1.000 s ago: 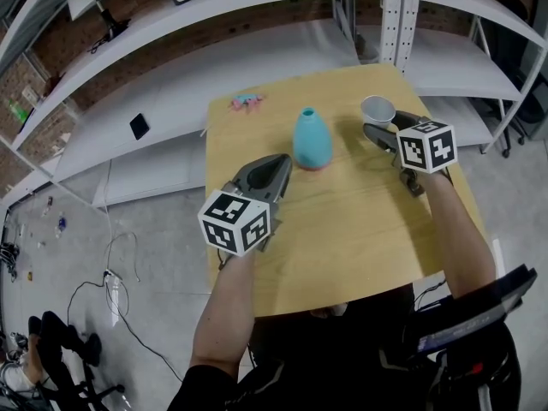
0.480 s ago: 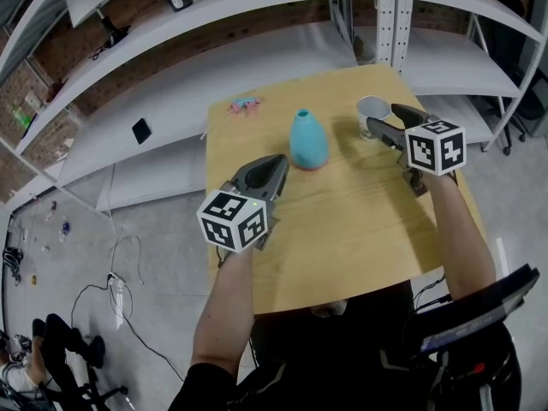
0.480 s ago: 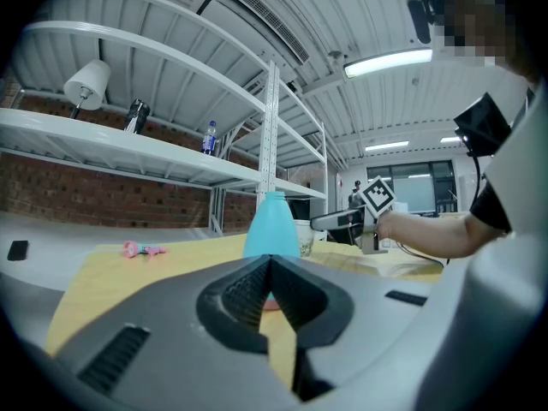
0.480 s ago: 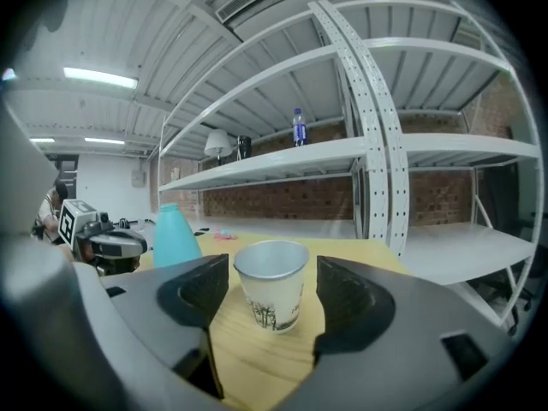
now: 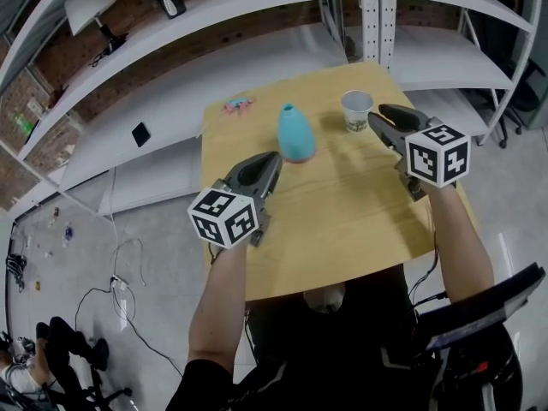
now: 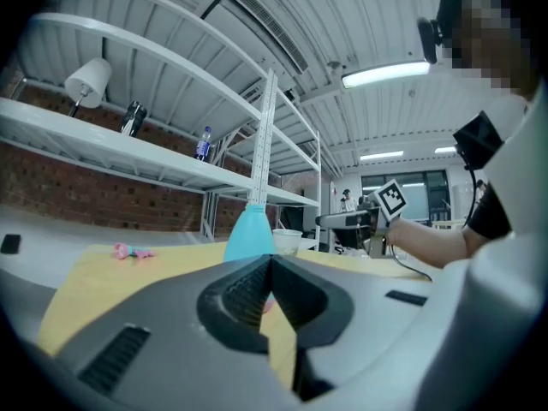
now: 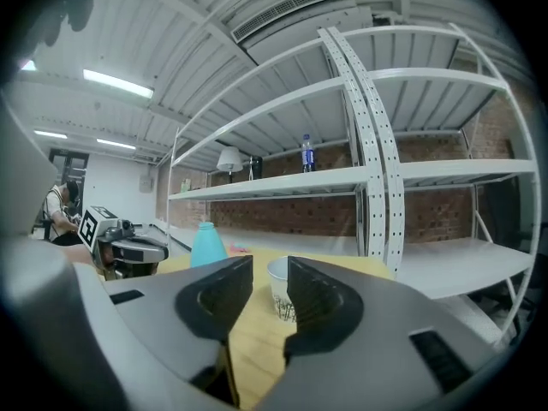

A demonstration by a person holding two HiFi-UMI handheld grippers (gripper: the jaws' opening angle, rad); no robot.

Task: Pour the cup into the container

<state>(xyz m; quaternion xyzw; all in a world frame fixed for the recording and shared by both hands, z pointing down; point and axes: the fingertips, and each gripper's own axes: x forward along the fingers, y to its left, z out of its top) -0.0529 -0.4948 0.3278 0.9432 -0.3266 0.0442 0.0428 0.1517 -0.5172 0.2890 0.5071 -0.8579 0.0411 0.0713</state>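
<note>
A white paper cup (image 5: 357, 110) stands upright on the wooden table (image 5: 342, 221) at its far right. A teal vase-shaped container (image 5: 295, 134) stands left of it. My right gripper (image 5: 382, 120) hovers just right of the cup and apart from it. Its jaws have just been closing and now stand narrowly open, with nothing between them. In the right gripper view the cup (image 7: 278, 294) shows beyond the gap of the right gripper (image 7: 270, 268), with the container (image 7: 206, 245) further left. My left gripper (image 5: 267, 166) is shut and empty, near the container (image 6: 250, 234).
A small pink thing (image 5: 237, 104) lies at the table's far left corner. White shelving (image 5: 371, 15) runs behind the table, with a dark phone (image 5: 140, 134) on its low shelf. The table's right edge lies under my right arm.
The right gripper has lifted and drawn away from the cup, and its jaws have narrowed. The cup stays on the table. The left gripper has hardly moved.
</note>
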